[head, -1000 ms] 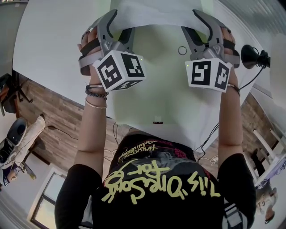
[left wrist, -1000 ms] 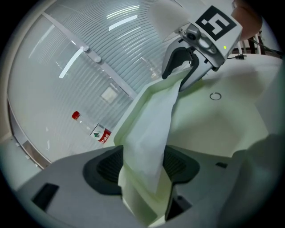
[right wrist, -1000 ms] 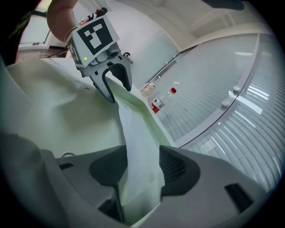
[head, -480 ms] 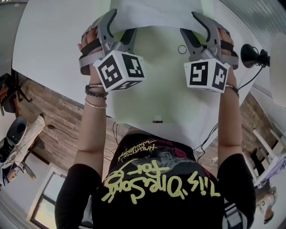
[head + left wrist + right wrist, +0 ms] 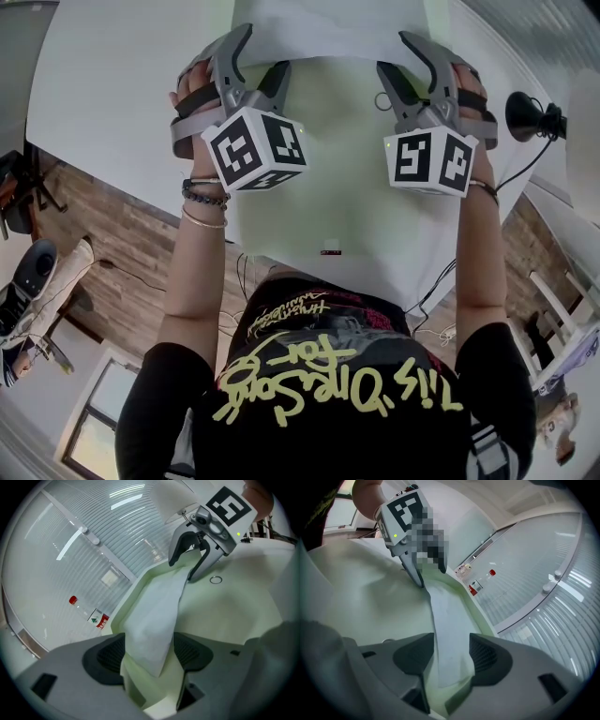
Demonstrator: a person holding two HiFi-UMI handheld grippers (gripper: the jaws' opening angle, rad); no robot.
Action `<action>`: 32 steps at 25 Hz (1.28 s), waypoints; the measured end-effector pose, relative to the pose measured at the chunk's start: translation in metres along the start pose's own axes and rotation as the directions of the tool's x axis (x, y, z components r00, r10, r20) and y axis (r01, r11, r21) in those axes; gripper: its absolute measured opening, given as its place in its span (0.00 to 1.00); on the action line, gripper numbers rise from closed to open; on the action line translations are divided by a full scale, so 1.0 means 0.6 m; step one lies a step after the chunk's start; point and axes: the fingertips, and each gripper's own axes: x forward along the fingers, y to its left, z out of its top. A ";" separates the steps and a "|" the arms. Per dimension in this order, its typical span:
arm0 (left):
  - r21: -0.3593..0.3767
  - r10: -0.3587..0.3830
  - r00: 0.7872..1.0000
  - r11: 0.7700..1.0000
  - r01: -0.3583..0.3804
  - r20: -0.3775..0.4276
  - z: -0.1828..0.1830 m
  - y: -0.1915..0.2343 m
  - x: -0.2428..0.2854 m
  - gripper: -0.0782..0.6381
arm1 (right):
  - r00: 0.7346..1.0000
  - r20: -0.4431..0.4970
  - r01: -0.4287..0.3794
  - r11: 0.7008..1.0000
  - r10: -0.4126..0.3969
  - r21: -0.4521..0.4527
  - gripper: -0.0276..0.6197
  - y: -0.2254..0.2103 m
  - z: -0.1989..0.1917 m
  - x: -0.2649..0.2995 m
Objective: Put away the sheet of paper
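Tabletop (image 5: pixel 103 84) in white runs out to the left of the pale green mat (image 5: pixel 328 197). Over the mat's far left part hangs the left gripper (image 5: pixel 262 52), its marker cube turned toward the person. Its jaws have just been opening and stand wide apart. A limp corner of the sheet of paper (image 5: pixel 328 26) lies loose between the pads, so nothing is clamped. The sheet runs along the mat's far edge from one gripper to the other, with its near edge drooping onto the mat.

Past the mat's far edge, the left gripper view shows a clear bottle (image 5: pixel 86 612) with a red cap on its side. What it rests on is hard to tell through the wide lens.

A small ring (image 5: pixel 382 101) lies on the mat toward the right, just left of the right gripper (image 5: pixel 398 54). This gripper's jaws have also just been opening and are spread wide. The sheet's other corner lies slack between the pads, not squeezed. Off the mat's right side, a black rounded object (image 5: pixel 525 114) with a cable sits at the tabletop's edge.
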 end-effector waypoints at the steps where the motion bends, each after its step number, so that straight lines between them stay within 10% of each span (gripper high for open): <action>1: 0.001 -0.003 1.000 1.000 0.003 0.000 -0.001 -0.003 -0.001 0.55 | 1.000 0.000 -0.002 1.000 0.002 -0.001 0.39 0.003 0.000 -0.001; 32: -0.004 -0.014 1.000 1.000 0.014 0.019 0.005 -0.034 -0.033 0.55 | 1.000 -0.025 0.008 1.000 -0.007 0.009 0.39 0.033 0.014 -0.029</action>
